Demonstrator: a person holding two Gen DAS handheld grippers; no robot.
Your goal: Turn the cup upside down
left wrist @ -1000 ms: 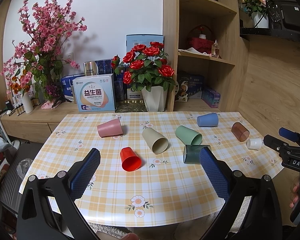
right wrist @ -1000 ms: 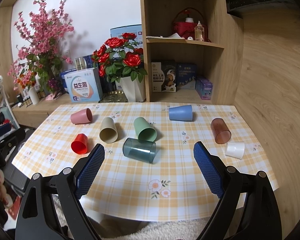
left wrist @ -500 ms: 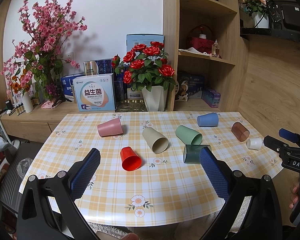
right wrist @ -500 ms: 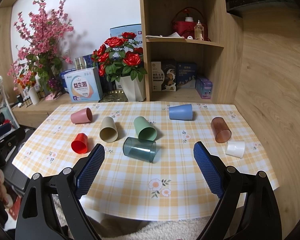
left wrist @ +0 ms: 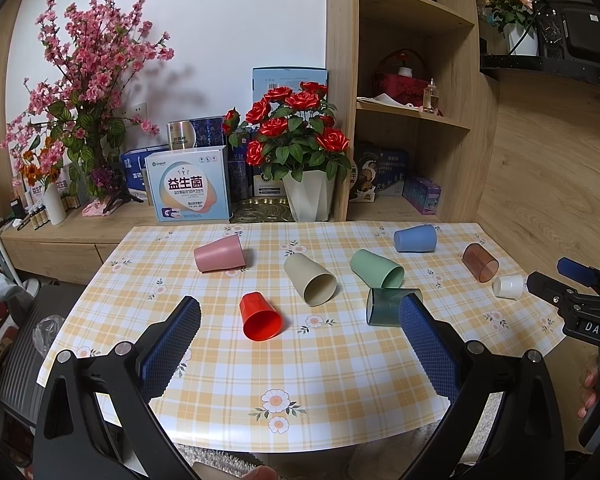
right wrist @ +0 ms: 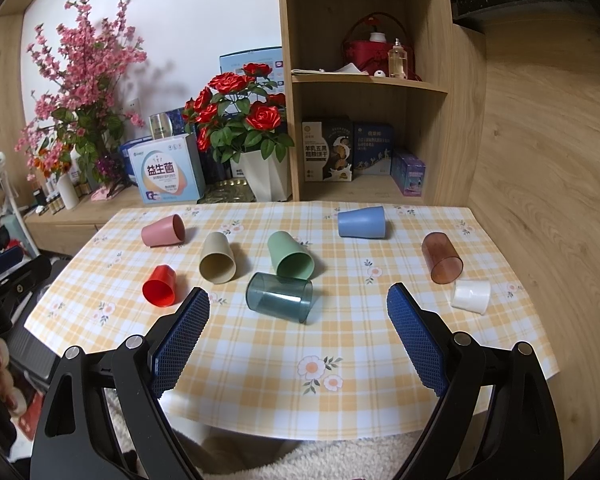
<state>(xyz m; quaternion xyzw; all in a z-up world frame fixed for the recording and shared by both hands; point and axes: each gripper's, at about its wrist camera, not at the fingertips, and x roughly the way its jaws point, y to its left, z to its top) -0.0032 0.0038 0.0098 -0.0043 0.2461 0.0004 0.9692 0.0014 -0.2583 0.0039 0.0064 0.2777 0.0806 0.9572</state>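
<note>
Eight cups are seen lying on their sides on the checked bench [right wrist: 340, 344]; the dark teal cup [right wrist: 279, 297], axis crosswise, lies just ahead of the released, empty right gripper [right wrist: 298, 338], while the left gripper [left wrist: 300, 344], also released, faces the red cup [left wrist: 260, 317].

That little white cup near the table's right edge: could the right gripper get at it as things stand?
Probably yes. The white cup lies on its side just ahead of the open right gripper, slightly to its right, nothing between them; the brown cup lies close behind.
</note>
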